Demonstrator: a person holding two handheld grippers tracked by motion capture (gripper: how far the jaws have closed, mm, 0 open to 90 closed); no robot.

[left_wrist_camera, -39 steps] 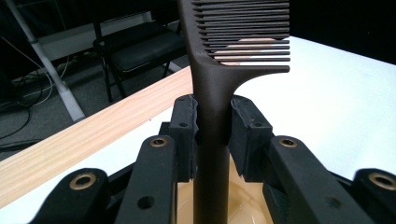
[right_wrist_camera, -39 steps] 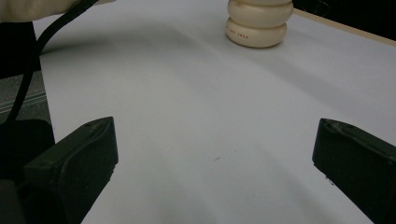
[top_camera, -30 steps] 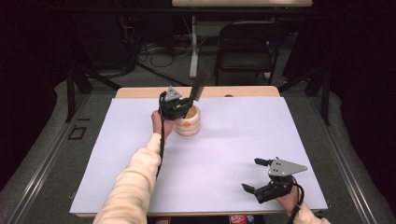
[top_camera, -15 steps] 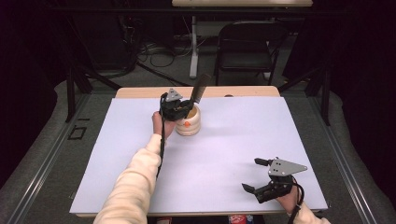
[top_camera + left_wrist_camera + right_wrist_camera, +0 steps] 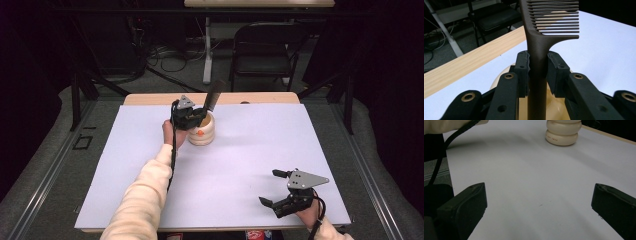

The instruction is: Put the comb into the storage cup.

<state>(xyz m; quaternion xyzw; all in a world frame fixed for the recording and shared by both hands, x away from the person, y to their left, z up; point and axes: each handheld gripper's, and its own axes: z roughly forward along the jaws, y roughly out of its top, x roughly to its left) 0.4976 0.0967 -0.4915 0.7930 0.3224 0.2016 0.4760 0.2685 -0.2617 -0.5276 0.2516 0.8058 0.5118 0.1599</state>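
Note:
A dark brown comb (image 5: 541,40) stands upright with its handle down in a cream ribbed cup (image 5: 202,134) near the table's far edge. My left gripper (image 5: 192,117) is over the cup's rim, shut on the comb's handle just below the teeth; in the left gripper view both pads (image 5: 522,68) press the handle. The comb (image 5: 214,95) leans up and to the right above the cup. My right gripper (image 5: 277,192) rests low near the front right corner, open with nothing between its jaws. The cup (image 5: 563,132) shows far off in the right gripper view.
A white sheet (image 5: 250,150) covers the table, with a wooden strip (image 5: 260,98) bare along the far edge. A black folding chair (image 5: 265,47) and cables stand on the floor beyond. A cream sleeve (image 5: 145,195) and the left gripper's cable cross the left middle.

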